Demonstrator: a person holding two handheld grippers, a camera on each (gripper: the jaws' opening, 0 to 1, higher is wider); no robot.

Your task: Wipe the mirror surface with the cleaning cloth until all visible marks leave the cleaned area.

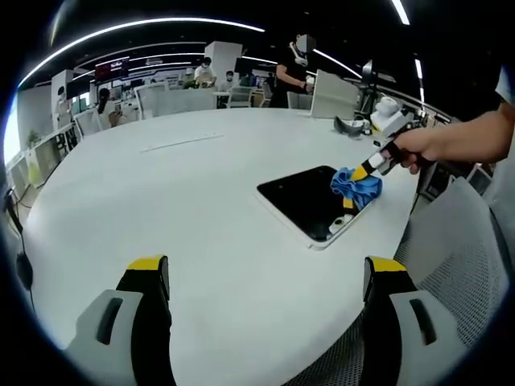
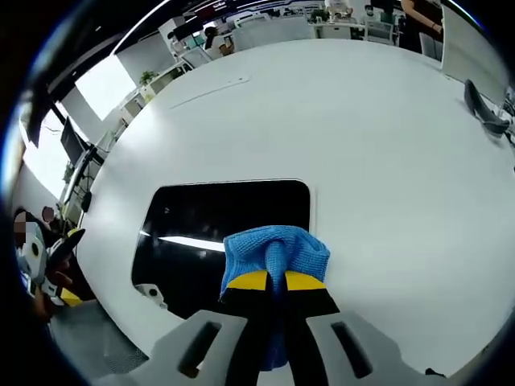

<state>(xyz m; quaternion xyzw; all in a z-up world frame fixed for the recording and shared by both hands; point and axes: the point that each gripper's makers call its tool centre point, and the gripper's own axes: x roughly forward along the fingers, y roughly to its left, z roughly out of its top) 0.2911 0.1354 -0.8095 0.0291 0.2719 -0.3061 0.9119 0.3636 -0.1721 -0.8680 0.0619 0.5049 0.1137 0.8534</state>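
Your left gripper [image 1: 265, 281] hangs over a bare stretch of the white table [image 1: 201, 209], its two yellow-tipped jaws spread wide apart with nothing between them. Ahead of it and to the right, the mirror [image 1: 310, 199] lies flat on the table near the edge, a dark rectangle with rounded corners and a pale border.

In the left gripper view, your right gripper [image 1: 364, 170] reaches in from the right, held in your hand [image 1: 426, 146], with its tip down on the far right part of the mirror. It pinches the blue cloth [image 1: 358, 186], which sits bunched on the glass.

In the right gripper view, the right gripper [image 2: 276, 281] has its jaws closed tight on a fold of the cloth [image 2: 278, 249]. The cloth rests on the lower right part of the mirror [image 2: 217, 221], touching the glass. A bright strip of ceiling light reflects across the dark surface. I cannot tell from either view whether any marks are on the glass.

A grey chair [image 1: 459, 241] stands beside the table at the right of the left gripper view. People sit and stand at desks far behind.
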